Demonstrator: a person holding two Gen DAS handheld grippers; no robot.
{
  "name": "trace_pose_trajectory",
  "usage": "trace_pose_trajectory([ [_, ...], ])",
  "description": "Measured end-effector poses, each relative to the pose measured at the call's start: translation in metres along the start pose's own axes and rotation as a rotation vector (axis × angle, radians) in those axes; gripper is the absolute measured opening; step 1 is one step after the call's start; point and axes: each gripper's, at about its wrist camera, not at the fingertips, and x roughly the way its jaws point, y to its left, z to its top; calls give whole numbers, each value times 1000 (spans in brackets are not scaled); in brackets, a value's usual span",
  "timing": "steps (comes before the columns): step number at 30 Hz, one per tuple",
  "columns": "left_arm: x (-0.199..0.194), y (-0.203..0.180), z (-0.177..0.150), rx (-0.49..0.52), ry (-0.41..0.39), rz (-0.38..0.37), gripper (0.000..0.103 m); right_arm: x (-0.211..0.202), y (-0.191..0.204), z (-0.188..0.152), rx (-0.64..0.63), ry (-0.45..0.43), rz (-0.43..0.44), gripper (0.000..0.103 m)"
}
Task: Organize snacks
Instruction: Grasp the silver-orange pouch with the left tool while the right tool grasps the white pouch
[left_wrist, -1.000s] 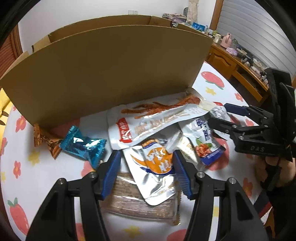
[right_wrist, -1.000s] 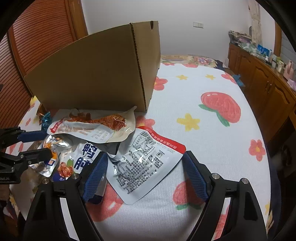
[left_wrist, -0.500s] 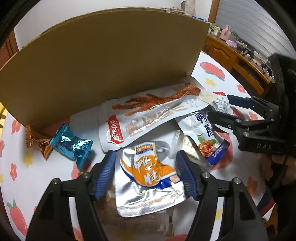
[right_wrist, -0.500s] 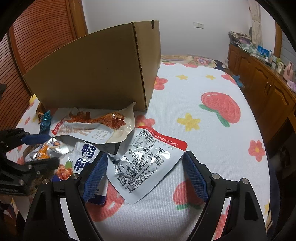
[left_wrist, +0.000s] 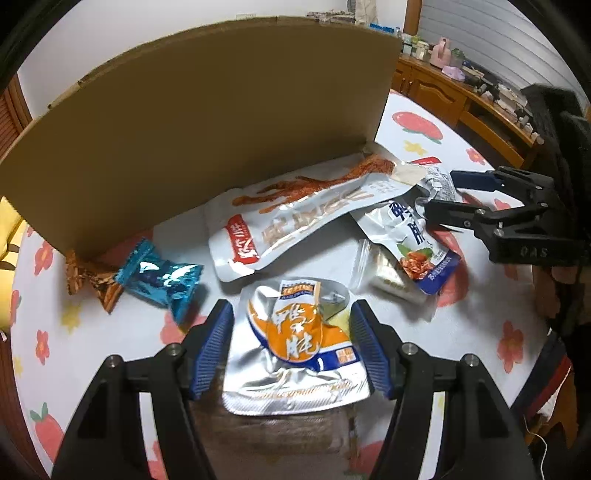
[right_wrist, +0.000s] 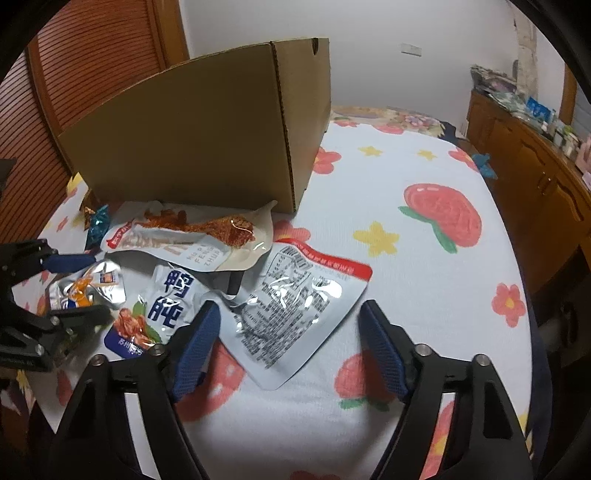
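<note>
my left tool spread wide astride the orange foil pouch, gripping nothing, to take it by its edges | my right tool equally wide, empty, over the red-edged pouch | both pouches flat on bed near cardboard box

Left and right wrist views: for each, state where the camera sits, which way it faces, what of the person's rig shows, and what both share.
Left wrist: sits on the left gripper, facing the box wall over an orange pouch; its open fingers and the right gripper show.
Right wrist: sits on the right gripper, looking along the box's corner over a red-edged pouch; its open fingers and the left gripper show.
Shared: box, orange pouch, chicken-feet pack.
</note>
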Motion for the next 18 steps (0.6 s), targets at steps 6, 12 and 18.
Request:
trace_pose_trajectory([
  [6, -6, -3, -5, 41, 17, -21, 68, -7, -8, -3, -27, 33, 11, 69],
  [12, -2, -6, -6, 53, 21, -13, 67, -5, -14, 0, 50, 15, 55, 77],
  [18, -1, -6, -11, 81, 8, -14, 65, 3, -18, 13, 114, -4, 81, 79],
])
